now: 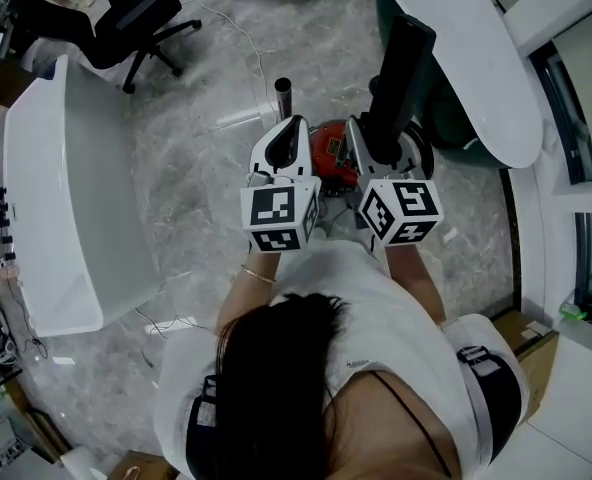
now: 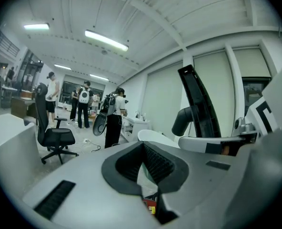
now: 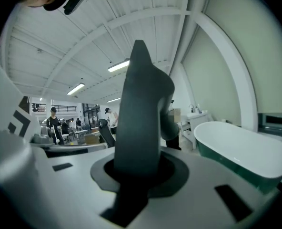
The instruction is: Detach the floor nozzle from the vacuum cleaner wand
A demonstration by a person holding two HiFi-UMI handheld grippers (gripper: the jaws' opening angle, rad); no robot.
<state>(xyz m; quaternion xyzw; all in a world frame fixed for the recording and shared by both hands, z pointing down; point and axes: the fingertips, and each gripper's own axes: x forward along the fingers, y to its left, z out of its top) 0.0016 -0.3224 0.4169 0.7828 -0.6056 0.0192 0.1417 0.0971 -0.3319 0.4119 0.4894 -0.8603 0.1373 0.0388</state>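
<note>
At the centre of the head view, over a grey marble floor (image 1: pixel 191 183), both hand-held grippers point away from the person and sit side by side.

**Right gripper** (image 1: pixel 376 144)
- The jaws are partly closed and clamped on the floor nozzle (image 1: pixel 401 68).
- In the right gripper view, the dark nozzle (image 3: pixel 141 109) fills the gap between the pads of the gripper (image 3: pixel 138 168) and rises steeply above them.
- In the left gripper view, the nozzle (image 2: pixel 200 109) is a long, flat black piece standing nearly upright, with a short rounded neck branching off one side.

**Left gripper** (image 1: pixel 294 128)
- The jaws are fully closed.
- In the left gripper view, the ribbed pads of the gripper (image 2: pixel 146 162) meet and nothing can be seen between them.
- A small red part (image 2: pixel 150 205) shows below the closed pads.

**Task items**
- A red vacuum body (image 1: pixel 326 146) lies on the floor between and beneath the two grippers.
- A metal wand tube (image 1: pixel 283 93) stands just beyond the left gripper, its dark open end facing up. It is apart from the nozzle.

**Surroundings**
- A white bathtub (image 1: pixel 66 218) stands to the left.
- A white bathtub with a green outer wall (image 1: pixel 476 68) stands to the right, just beside the nozzle.
- A black office chair (image 1: pixel 136 13) is well apart, at the upper left.
- Several people (image 2: pixel 84 104) stand in the background of the left gripper view.
</note>
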